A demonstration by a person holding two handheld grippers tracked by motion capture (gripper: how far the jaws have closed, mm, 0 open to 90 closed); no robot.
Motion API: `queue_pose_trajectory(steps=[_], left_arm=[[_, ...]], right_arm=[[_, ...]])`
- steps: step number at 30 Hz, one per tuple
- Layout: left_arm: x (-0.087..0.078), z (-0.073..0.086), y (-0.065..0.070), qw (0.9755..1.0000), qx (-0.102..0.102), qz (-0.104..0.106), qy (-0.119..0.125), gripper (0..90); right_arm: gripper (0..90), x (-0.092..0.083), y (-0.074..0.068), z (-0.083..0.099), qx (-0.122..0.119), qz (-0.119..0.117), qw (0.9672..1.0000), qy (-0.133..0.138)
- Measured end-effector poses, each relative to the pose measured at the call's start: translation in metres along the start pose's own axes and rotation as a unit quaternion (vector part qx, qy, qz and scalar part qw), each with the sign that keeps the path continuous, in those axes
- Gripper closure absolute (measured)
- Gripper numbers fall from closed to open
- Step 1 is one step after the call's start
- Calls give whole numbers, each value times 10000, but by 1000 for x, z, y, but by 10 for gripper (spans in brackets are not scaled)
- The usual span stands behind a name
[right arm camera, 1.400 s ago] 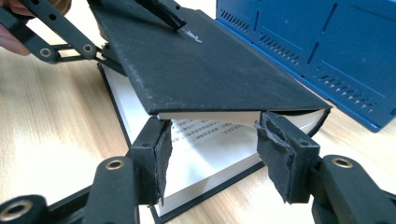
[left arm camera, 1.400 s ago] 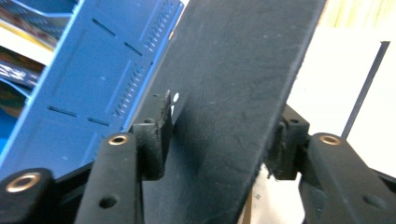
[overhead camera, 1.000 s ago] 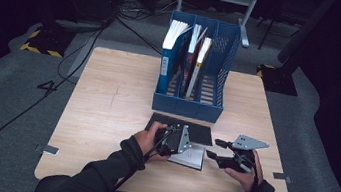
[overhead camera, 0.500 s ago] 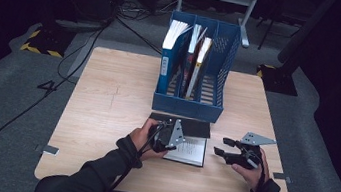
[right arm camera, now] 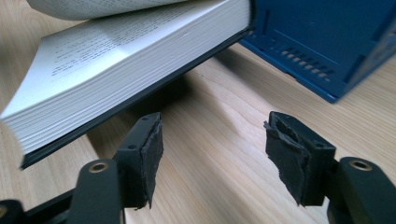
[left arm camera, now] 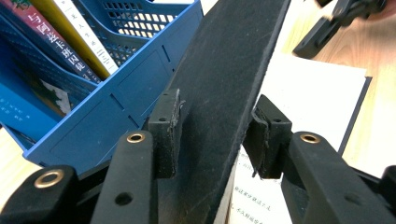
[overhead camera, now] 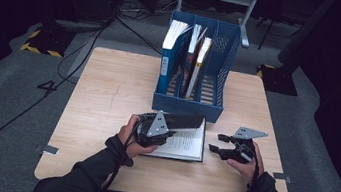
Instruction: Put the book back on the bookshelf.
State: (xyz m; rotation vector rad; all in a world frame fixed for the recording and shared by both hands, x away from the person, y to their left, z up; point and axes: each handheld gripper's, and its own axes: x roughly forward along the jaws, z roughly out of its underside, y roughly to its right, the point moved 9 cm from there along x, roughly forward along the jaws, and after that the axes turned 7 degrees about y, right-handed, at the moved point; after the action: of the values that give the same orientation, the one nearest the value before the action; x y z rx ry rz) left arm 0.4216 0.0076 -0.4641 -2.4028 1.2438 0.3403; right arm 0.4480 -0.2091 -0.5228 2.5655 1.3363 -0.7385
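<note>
The open book [overhead camera: 183, 143] lies flat on the tabletop [overhead camera: 108, 92], just in front of the blue file rack [overhead camera: 187, 106], its spine running left to right as the high view shows it. The left tool [overhead camera: 164, 125] is clamped on the book's black cover [left arm camera: 224, 93], which it holds lifted off the pages; in the left gripper view both pads press on the cover's faces, with the printed page below at about 4 o'clock.

The right tool [overhead camera: 219, 144] sits at the book's 3 o'clock, just beside its right edge. Its jaws have just been opening, and they stand apart with bare wood between them. In the right gripper view the page block [right arm camera: 126, 74] lies at 10 o'clock from that tool [right arm camera: 215, 158], its long edge slanting up toward 1 o'clock. The right hand is the nearer one to that free edge, so a short slide toward 9 o'clock should reach it.
</note>
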Motion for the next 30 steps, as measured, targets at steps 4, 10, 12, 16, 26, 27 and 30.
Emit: queue_pose_trajectory(steps=[4,10,12,16,26,27,30], left_arm=[[-4,0,-3,9999,-145,27,82,596],[-9,1,-7,9987,-420,59,279,593],[-10,0,-7,9982,-498,71,333,589],[-11,-4,-7,9961,-701,115,527,592],[-14,-9,-1,9930,-942,254,660,581],[-15,-9,-1,9923,-1008,254,669,579],[-20,-6,0,9923,-1027,216,660,573]], right_arm=[[343,14,-8,0,-153,-170,9997,-121],[347,22,-20,-9,-208,-388,9990,82],[351,21,-22,-12,-256,-373,9988,177],[357,13,-23,-21,-274,-319,9981,446],[361,-4,-33,-42,-525,-162,9944,898],[361,-4,-33,-42,-541,-156,9943,908],[361,-4,-37,-48,-646,-150,9934,939]])
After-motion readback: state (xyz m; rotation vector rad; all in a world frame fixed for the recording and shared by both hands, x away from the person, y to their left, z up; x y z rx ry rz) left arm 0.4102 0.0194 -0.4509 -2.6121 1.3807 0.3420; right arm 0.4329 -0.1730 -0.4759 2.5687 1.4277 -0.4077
